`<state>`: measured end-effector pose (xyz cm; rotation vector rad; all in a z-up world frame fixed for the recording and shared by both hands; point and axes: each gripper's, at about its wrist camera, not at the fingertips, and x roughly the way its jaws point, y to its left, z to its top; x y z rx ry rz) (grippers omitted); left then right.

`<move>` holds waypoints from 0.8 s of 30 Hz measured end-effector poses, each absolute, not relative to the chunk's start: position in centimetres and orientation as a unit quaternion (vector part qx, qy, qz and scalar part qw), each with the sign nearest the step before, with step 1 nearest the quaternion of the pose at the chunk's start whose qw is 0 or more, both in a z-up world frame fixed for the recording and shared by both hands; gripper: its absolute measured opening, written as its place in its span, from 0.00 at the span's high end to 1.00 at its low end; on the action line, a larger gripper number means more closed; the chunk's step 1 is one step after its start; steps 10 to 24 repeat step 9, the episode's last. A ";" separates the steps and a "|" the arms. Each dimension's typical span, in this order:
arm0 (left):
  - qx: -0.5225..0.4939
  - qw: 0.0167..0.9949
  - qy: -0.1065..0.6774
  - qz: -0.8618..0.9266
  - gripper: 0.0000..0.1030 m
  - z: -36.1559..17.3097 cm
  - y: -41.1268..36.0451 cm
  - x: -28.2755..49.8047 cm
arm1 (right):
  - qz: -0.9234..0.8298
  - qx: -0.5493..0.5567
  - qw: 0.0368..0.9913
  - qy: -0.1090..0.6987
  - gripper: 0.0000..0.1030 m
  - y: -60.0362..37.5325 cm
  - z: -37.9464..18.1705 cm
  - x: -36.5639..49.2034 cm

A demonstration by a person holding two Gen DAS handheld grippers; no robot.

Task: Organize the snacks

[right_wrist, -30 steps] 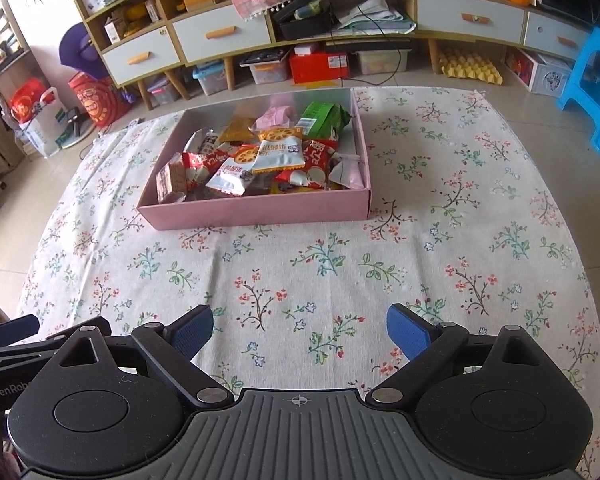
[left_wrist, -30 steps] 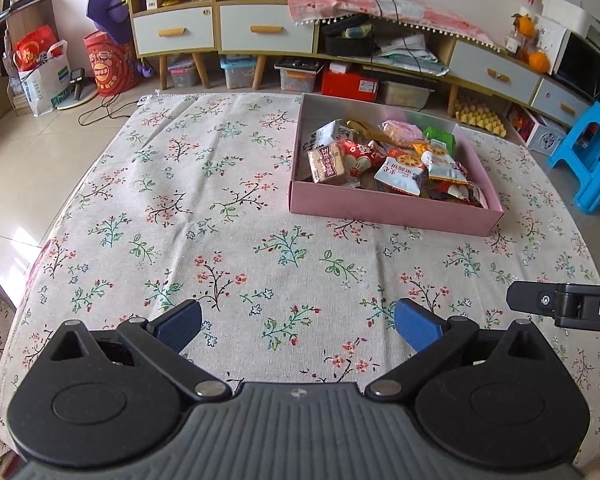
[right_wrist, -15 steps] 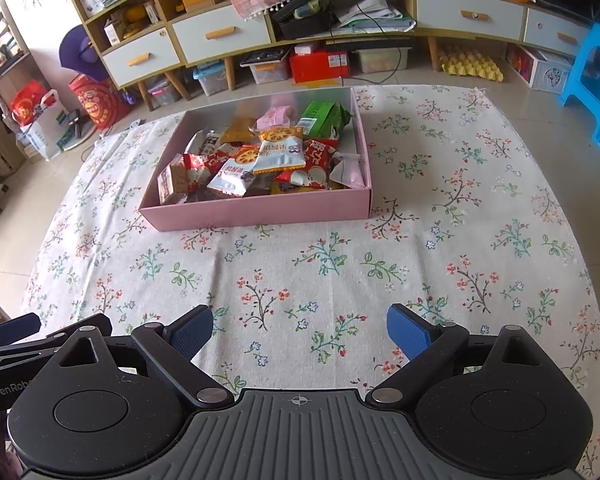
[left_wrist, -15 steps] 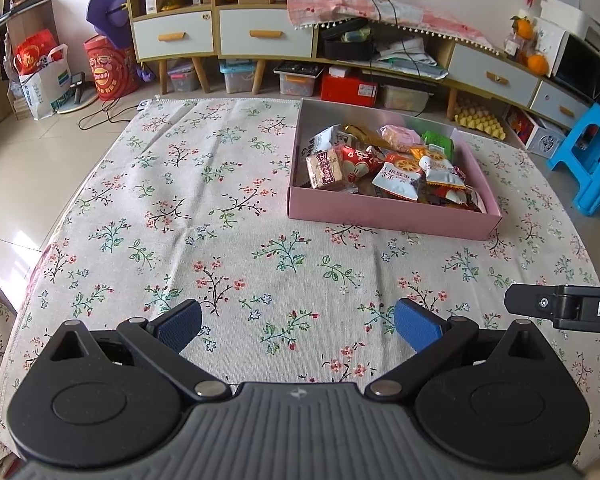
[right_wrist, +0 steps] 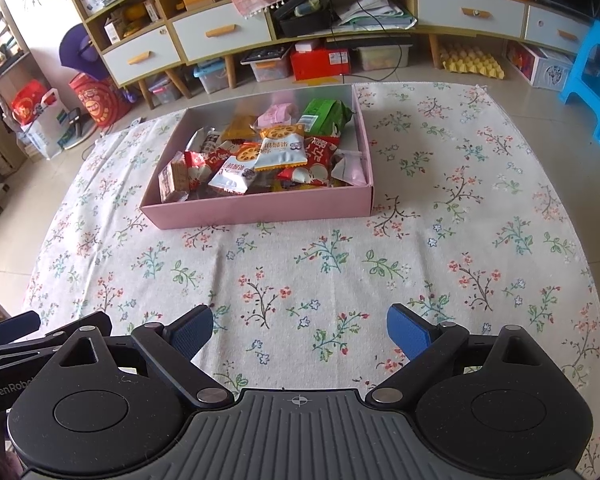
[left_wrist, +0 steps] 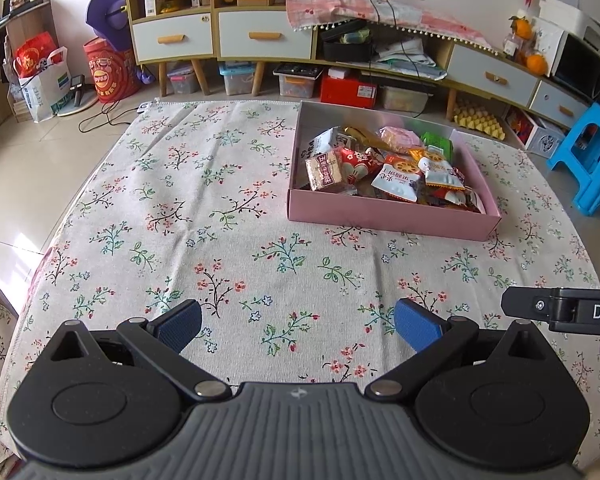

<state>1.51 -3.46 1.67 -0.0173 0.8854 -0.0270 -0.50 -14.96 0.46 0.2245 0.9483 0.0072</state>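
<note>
Nearest the cameras, the left gripper (left_wrist: 298,324) is hovering over the floral tablecloth (left_wrist: 228,240) with its blue-padded fingers spread wide and nothing between them. The right gripper (right_wrist: 300,330) is hanging the same way over its own patch of cloth, fingers apart and empty. Part of the right gripper's black arm is showing at the right edge of the left wrist view, and the tip of the left gripper is poking in at the lower left of the right wrist view, so the two are sitting side by side.

Farther out on the counter, well apart from both grippers, the pink box (right_wrist: 260,210) is resting flat on the cloth, open at the top. The snacks (right_wrist: 268,156) are lying heaped inside it: a green packet (right_wrist: 324,114) toward the far right corner, white pouches with orange print in the middle, red wrappers among them, and what may be a biscuit pack (left_wrist: 325,170) leaning at the left end, though its label is too small to read.

Beyond the counter, a low cabinet (left_wrist: 260,36) with white drawers is standing against the wall, and a blue stool (left_wrist: 592,160) is sitting on the floor to the right.
</note>
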 end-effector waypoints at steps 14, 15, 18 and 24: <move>-0.002 0.905 0.424 -0.018 0.00 1.8 -3.6 1.4 | 0.004 0.108 0.884 0.456 0.07 -15.0 0.5 -0.5; -0.002 0.905 0.424 -0.018 0.00 1.8 -3.6 1.4 | 0.004 0.108 0.884 0.456 0.07 -15.0 0.5 -0.5; -0.002 0.905 0.424 -0.018 0.00 1.8 -3.6 1.4 | 0.004 0.108 0.884 0.456 0.07 -15.0 0.5 -0.5; -0.002 0.905 0.424 -0.018 0.00 1.8 -3.6 1.4 | 0.004 0.108 0.884 0.456 0.07 -15.0 0.5 -0.5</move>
